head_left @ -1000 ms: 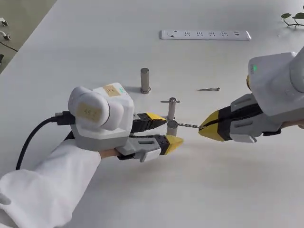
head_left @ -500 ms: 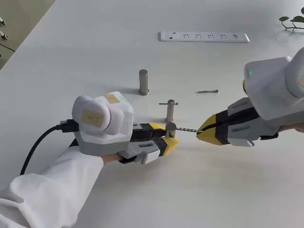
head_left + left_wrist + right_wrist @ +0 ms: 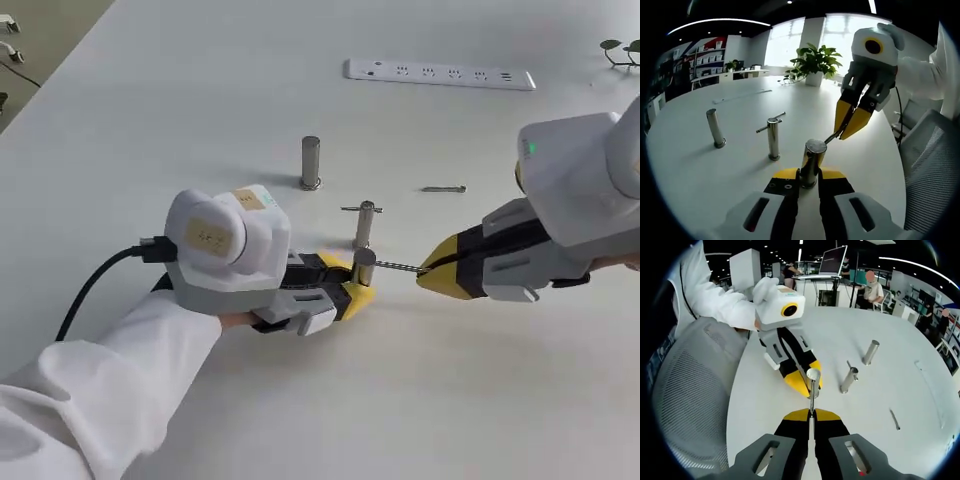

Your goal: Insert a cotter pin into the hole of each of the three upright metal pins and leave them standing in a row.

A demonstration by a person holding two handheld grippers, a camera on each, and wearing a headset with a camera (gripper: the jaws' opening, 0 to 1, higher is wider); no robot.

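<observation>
left gripper (image 3: 352, 282) jaws clamped on the base of the nearest silver upright metal pin (image 3: 364, 264), at the near end of the row. right gripper (image 3: 430, 270) jaws pinching a thin grey wire cotter pin (image 3: 398, 266), tip at the pin's head. Can't tell if it's in the hole.
Risk: off-axis push bends the wire or tips the pin.
Count: 3 upright pins, 3 cotter pins: 1 through the middle pin (image 3: 366, 226), 1 held, 1 loose cotter pin (image 3: 443, 188) on the white table (image 3: 200, 90).

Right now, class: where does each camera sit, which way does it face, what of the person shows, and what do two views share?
Head view: on the headset, facing forward and down at the white workbench; left white sleeve shows.
Left gripper view: on the left tongs, facing the bright windows; right white sleeve.
Right gripper view: on the right tongs, facing that left sleeve.
Shared: nearest upright steel pin, thin metal cotter pin.
</observation>
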